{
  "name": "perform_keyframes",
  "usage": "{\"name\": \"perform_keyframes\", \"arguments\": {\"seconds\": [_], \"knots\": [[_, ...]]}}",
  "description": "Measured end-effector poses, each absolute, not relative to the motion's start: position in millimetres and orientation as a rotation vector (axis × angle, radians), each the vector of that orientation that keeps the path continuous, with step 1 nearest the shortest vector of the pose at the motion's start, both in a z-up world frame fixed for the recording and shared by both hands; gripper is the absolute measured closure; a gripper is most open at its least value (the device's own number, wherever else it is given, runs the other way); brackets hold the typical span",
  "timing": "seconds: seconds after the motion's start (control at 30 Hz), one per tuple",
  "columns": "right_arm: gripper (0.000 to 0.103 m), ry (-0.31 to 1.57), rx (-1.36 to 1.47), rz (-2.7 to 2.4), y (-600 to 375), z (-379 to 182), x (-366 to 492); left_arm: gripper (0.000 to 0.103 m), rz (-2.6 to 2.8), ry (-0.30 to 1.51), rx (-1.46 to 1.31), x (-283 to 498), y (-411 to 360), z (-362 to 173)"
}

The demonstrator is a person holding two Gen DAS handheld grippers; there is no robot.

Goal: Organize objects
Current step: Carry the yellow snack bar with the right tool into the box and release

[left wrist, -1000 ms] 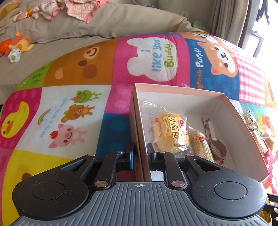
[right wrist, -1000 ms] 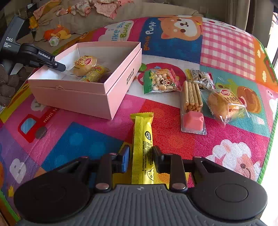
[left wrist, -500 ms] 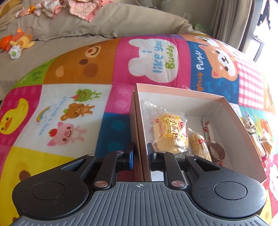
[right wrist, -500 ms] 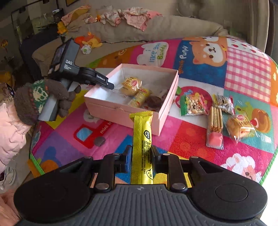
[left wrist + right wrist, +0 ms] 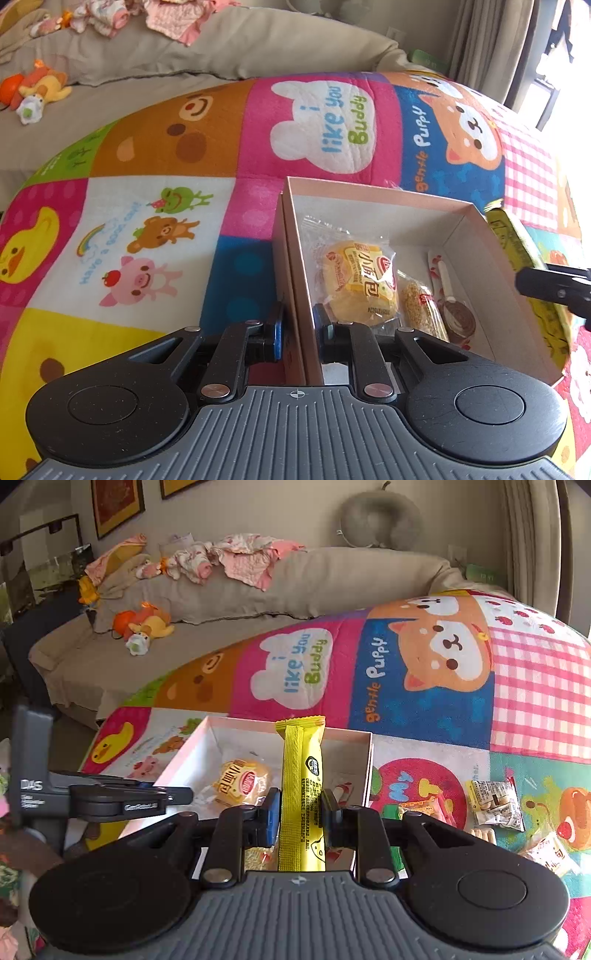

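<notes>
My left gripper (image 5: 298, 334) is shut on the near left wall of the pink box (image 5: 291, 258), one finger outside and one inside. In the box lie a wrapped bun (image 5: 360, 282), a small cereal bar (image 5: 421, 310) and a chocolate spoon snack (image 5: 452, 299). My right gripper (image 5: 300, 814) is shut on a yellow snack bar (image 5: 303, 775) and holds it upright over the box (image 5: 365, 760). The bar also shows at the box's right edge in the left wrist view (image 5: 517, 240).
The box sits on a colourful cartoon play mat (image 5: 155, 236). Several wrapped snacks (image 5: 495, 805) lie on the mat right of the box. A beige sofa (image 5: 295, 587) with clothes and plush toys stands behind.
My right gripper lifted the yellow bar off the mat and carried it forward over the box. The left gripper has stayed clamped on the box wall.
</notes>
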State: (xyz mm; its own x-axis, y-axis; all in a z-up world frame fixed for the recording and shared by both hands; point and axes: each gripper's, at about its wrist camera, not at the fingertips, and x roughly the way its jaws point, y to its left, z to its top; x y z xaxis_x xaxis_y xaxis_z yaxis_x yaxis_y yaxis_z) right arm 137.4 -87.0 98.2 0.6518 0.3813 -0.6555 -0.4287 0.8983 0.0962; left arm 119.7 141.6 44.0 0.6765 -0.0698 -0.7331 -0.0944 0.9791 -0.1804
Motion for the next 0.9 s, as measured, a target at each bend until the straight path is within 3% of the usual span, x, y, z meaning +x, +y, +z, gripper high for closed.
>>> {"name": "perform_keyframes", "arguments": {"seconds": [0.23,0.53,0.73,0.9], "knots": [[0.078,0.799,-0.082,0.410,-78,65,152,0.084,0.006,0.823,-0.225,118,143,43],[0.048,0.692,-0.129,0.384,-115,84,122,0.083,0.006,0.819,-0.237,116,142,43],[0.046,0.678,-0.136,0.202,-184,87,124,0.083,0.001,0.818,-0.236,114,143,43],[0.031,0.633,-0.019,-0.002,-268,93,137,0.083,0.006,0.813,-0.236,115,142,43]]}}
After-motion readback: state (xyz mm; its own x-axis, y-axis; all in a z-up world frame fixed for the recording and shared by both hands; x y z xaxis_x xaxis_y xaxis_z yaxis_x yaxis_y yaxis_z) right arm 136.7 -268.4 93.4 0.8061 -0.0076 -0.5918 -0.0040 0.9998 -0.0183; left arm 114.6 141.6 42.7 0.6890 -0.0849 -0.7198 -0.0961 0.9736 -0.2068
